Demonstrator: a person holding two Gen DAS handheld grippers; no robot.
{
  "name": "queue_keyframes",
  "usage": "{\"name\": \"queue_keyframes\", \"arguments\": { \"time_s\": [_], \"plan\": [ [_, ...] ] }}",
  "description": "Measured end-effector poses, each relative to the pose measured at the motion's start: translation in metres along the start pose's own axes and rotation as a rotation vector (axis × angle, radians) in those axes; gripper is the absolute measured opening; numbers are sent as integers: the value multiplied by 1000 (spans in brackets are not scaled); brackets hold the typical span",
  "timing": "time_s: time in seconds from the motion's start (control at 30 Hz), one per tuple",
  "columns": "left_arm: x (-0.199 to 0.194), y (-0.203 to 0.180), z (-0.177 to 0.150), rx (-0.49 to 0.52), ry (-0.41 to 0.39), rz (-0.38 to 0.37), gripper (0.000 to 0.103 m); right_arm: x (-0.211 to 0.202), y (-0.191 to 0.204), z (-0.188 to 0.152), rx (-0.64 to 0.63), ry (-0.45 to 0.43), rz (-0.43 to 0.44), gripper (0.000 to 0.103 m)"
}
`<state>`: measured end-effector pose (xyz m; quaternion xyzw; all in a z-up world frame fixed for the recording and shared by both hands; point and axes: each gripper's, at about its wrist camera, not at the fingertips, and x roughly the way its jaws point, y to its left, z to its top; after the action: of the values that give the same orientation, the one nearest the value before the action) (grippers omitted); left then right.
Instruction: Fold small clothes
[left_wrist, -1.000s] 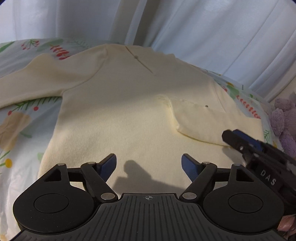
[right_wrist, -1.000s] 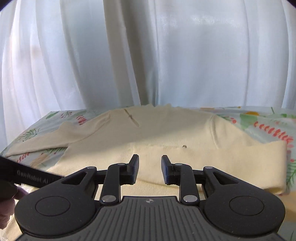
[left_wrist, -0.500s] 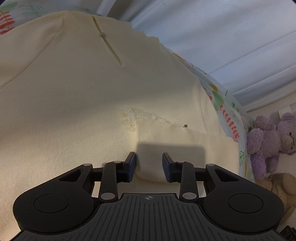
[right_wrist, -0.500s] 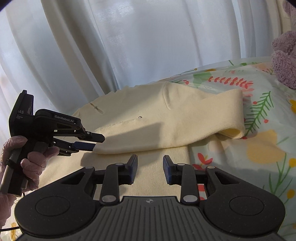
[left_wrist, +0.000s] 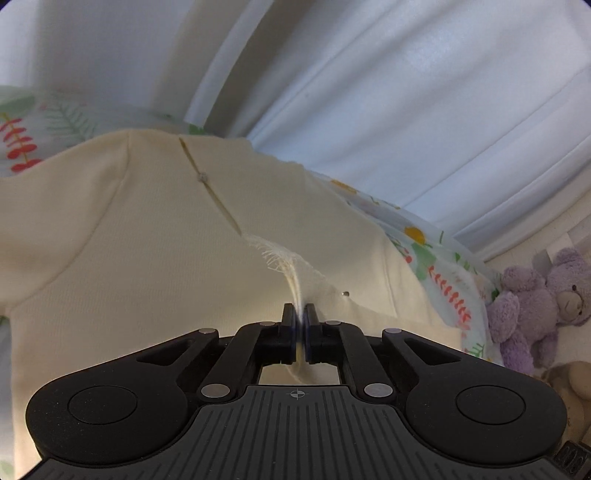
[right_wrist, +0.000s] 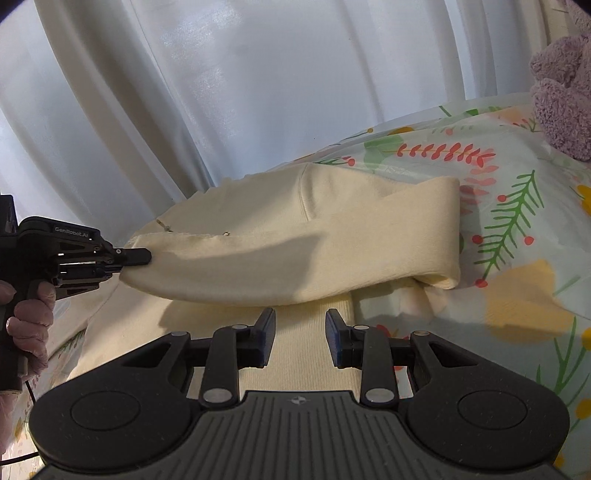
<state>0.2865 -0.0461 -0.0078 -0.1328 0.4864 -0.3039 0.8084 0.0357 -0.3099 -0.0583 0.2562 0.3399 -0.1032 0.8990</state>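
Note:
A cream long-sleeved sweater lies flat on a floral bedsheet. Its right sleeve is folded across the body. My left gripper is shut on the cuff end of that sleeve and holds it raised a little off the body; it also shows in the right wrist view, pinching the cuff at the left. My right gripper is open and empty, low over the sweater's lower body, just in front of the lifted sleeve.
White curtains hang behind the bed. A purple teddy bear sits at the right beside the bed, and a purple plush shows at the right wrist view's upper right. The sheet lies bare right of the sweater.
My left gripper closed on the sleeve cuff and lifted it slightly. My right gripper stayed open and moved closer over the sweater's lower body.

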Motion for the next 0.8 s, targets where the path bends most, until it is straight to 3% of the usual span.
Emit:
{"name": "queue_keyframes", "arguments": {
  "time_s": [0.07, 0.13, 0.23, 0.27, 0.43, 0.5, 0.8],
  "plan": [
    [-14, 12, 11, 17, -54, 66, 5, 3, 0, 5, -2, -7, -1, 29],
    [-19, 25, 18, 38, -92, 179, 5, 8, -1, 10, 1, -11, 3, 29],
    [-16, 41, 17, 85, -121, 344, 6, 18, -2, 17, 25, -7, 7, 29],
    [-13, 45, 16, 98, -117, 365, 6, 21, -3, 18, 35, -2, 9, 29],
    [7, 55, 10, 107, -62, 341, 14, 35, 0, 24, 54, 18, 15, 29],
    [14, 56, 9, 99, -55, 340, 6, 39, 2, 26, 53, 22, 14, 29],
    [-31, 30, 29, 93, -204, 220, 6, 57, -2, 34, 145, 47, 58, 29]
  ]
}}
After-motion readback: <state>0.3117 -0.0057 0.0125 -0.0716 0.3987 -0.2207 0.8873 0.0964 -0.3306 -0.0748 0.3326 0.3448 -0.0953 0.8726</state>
